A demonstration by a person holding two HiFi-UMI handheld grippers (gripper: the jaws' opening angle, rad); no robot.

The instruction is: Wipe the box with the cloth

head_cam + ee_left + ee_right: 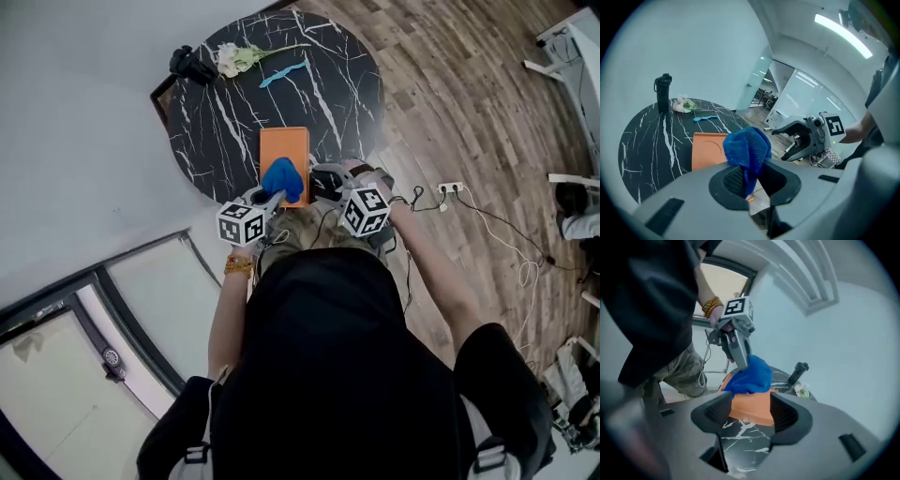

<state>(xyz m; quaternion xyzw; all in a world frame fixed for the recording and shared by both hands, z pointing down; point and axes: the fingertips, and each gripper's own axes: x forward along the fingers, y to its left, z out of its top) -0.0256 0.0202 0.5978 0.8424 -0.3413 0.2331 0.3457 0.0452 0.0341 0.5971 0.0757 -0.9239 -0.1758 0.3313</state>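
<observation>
A flat orange box [284, 150] lies on the near part of the round black marble table [216, 122]. My left gripper [272, 199] is shut on a bunched blue cloth [283, 178], which hangs over the box's near end. In the left gripper view the cloth [746, 150] sticks up between the jaws of the left gripper [749, 180], with the box [708, 150] behind it. My right gripper [323, 183] is open and empty, just right of the cloth. In the right gripper view the box [752, 408] and cloth [750, 376] lie beyond its spread jaws.
At the table's far side stand a black bottle [192, 66], a small bunch of flowers [234, 58] and a light blue strip [283, 75]. Wooden floor with cables and a power strip [450, 188] lies to the right. A white wall runs left.
</observation>
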